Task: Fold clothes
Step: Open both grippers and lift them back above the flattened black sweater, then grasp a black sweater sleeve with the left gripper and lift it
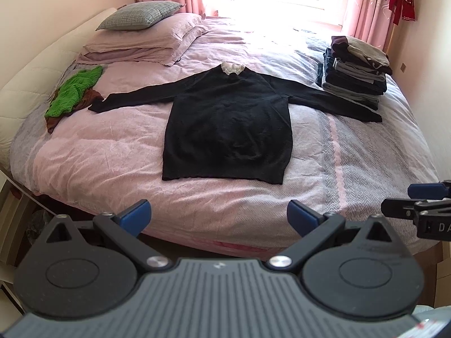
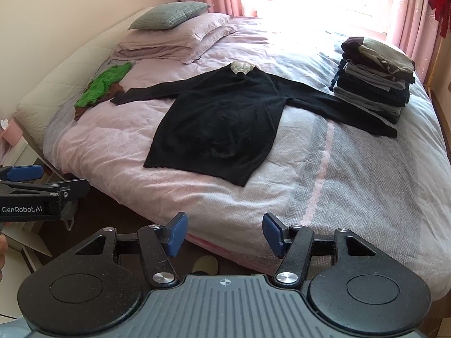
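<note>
Sweater (image 1: 228, 129) well beyond both tools

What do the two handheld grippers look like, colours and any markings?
Both match. The left gripper has black linkage arms, round black discs, silver pivot screws, a ribbed grey body and blue-padded fingers. The right gripper is the same. White lettering reading "GenRobot.AI" marks the left gripper's side in the right wrist view.

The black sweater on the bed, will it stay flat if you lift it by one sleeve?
Probably not. The black sweater looks like soft knit lying limp on the bed, so it would likely droop. Its long spread sleeves would probably dangle. It seems unlikely to slide.
</note>
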Available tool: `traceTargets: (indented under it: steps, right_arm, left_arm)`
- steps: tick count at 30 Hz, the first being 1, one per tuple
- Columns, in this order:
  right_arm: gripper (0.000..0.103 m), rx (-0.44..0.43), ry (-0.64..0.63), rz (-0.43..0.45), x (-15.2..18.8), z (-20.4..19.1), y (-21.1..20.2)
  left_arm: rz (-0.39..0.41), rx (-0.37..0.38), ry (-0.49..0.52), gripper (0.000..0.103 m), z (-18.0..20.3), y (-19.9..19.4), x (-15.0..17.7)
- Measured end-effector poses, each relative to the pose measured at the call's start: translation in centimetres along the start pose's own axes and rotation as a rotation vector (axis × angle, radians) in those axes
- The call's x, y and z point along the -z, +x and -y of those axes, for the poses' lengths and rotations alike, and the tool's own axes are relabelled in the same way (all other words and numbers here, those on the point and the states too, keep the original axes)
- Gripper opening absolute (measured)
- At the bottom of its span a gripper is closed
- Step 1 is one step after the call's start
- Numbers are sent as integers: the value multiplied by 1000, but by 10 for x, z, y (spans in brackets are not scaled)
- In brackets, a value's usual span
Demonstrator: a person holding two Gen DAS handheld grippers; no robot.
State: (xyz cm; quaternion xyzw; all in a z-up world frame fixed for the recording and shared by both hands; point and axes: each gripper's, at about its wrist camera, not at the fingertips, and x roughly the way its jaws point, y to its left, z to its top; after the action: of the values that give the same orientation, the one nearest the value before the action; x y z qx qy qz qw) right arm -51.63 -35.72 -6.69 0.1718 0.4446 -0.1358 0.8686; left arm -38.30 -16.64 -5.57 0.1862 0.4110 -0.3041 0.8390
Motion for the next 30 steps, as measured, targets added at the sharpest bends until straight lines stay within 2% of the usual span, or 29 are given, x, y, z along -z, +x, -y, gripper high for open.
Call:
traceTargets:
  steps: [11,20,25,30]
  right_arm:
    - [56,-10,6,-3,-11,10,9]
    - [56,7,67,-2,-41,28,40]
    - [56,7,126,42,-79,37,68]
    - [56,-9,238,93,-136,47,115]
  left_arm:
    - [5,8,-2,101,3,10,-13]
    - [35,46,-16,101,-9,49,-48]
    - [52,64,-60,101,-44,89,-79]
    - [42,49,-118,101,-109,150,-124]
